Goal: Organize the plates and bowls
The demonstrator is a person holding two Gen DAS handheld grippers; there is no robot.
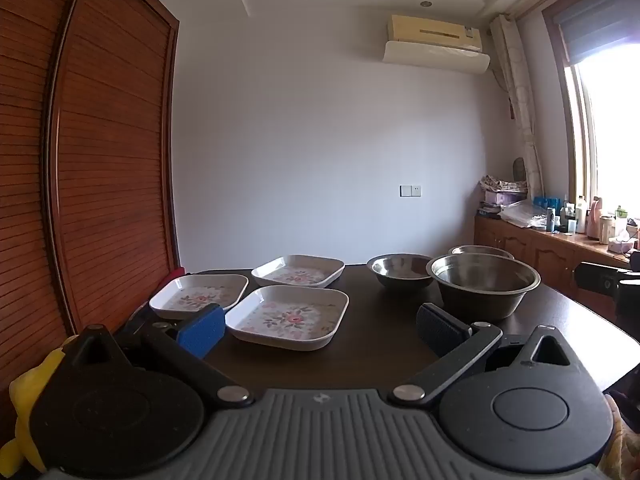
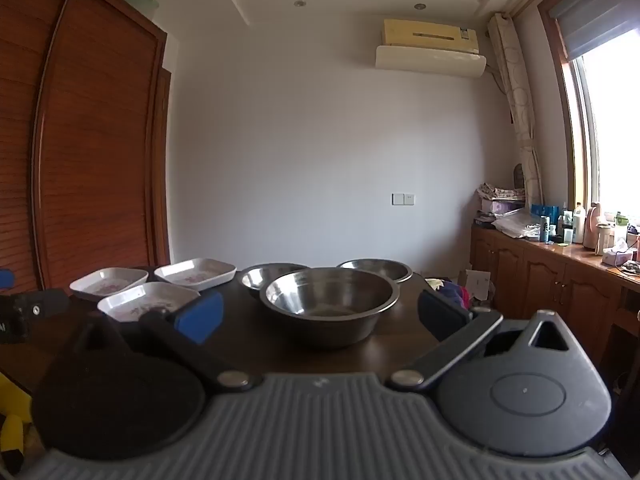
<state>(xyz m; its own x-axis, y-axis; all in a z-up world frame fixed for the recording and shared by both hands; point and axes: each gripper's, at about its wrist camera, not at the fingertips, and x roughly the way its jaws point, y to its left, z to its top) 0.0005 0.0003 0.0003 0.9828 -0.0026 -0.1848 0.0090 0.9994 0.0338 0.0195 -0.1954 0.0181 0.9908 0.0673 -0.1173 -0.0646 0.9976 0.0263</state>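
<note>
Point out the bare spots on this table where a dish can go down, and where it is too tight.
Bare dark table runs between the nearest floral plate and the big steel bowl, and along the near edge before both open grippers. Crowded: the three plates sit close together at left, and the smaller bowl and rear bowl crowd behind the big one.

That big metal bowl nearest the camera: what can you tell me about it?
The nearest steel bowl is round, deep, shiny grey metal with a flat rolled rim. It looks empty and stands upright on the dark wooden table. Two smaller steel bowls sit behind it; whether they touch it is unclear. Nothing grips it.
</note>
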